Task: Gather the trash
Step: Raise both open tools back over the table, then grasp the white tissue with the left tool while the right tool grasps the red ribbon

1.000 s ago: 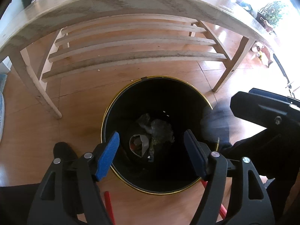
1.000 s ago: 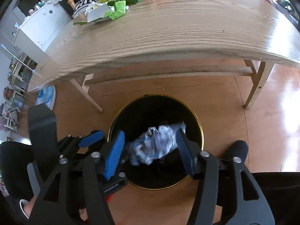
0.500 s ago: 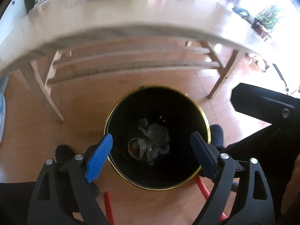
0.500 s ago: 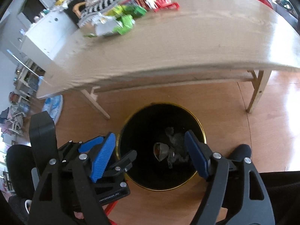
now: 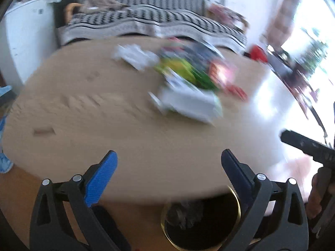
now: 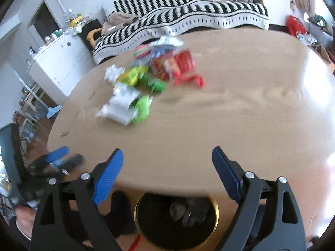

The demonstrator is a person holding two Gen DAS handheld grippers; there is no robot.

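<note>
A heap of wrappers lies on the wooden table [image 6: 230, 115]: white and green packets [image 6: 125, 104], red packets [image 6: 175, 67], blurred in the left wrist view [image 5: 188, 90]. Below the table's near edge stands a black bin with a gold rim [image 6: 178, 219], also in the left wrist view [image 5: 201, 221], with crumpled grey trash [image 6: 188, 211] inside. My left gripper [image 5: 167, 167] is open and empty above the table's near edge. My right gripper [image 6: 167, 165] is open and empty, likewise above the near edge. The left gripper shows blurred at the right wrist view's left [image 6: 56, 159].
A sofa with a black-and-white striped throw [image 6: 188, 18] stands behind the table. A white cabinet [image 6: 60, 62] is at the back left. The table top [image 5: 83, 115] is bare wood around the heap. A red strap [image 6: 134, 242] lies on the floor by the bin.
The right gripper let its crumpled grey trash fall into the bin. Both grippers then rose from over the bin to above the table's edge, so the wrapper heap is in view.
</note>
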